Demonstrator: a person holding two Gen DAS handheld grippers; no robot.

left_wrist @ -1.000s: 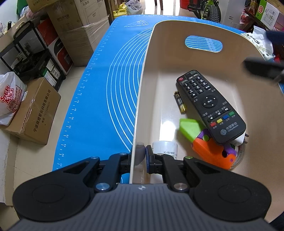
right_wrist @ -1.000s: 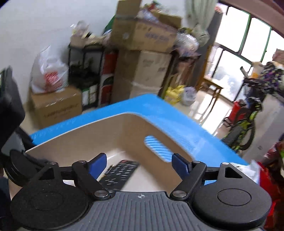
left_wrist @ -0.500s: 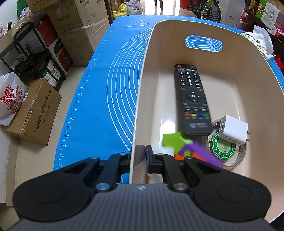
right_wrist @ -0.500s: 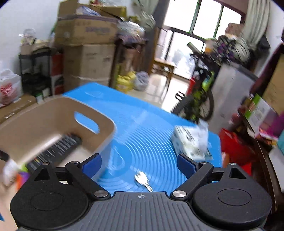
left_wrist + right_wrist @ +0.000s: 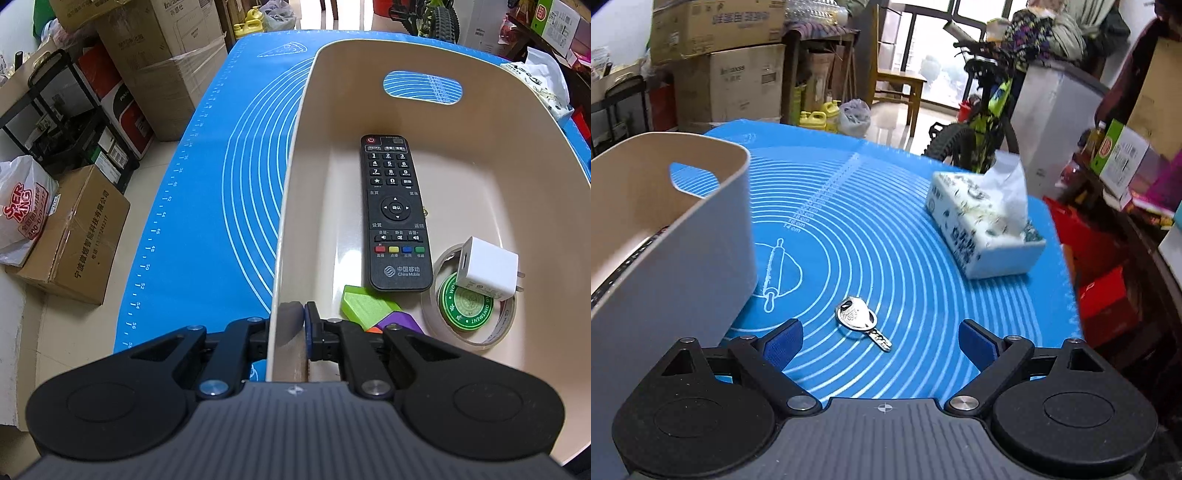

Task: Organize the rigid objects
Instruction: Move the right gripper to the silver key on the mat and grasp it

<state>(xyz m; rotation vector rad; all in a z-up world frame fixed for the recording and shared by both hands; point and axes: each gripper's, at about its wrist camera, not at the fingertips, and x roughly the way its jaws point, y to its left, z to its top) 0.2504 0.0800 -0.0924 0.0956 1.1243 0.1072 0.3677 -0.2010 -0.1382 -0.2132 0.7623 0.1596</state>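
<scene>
Over the desk's near edge, right tongs (image 5: 881, 341) gape wide above a key (image 5: 857, 317); left tongs (image 5: 297, 325) pinch the bin (image 5: 291, 206) wall.

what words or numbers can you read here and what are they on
"China Mobile": remote
"TV/AV": remote's top button
"SUPER MING": white bag
"OINTMENT": green tin
"14 cm": blue mat
Cardboard box: Chinese print
Tissue box and key: too blurred
</scene>
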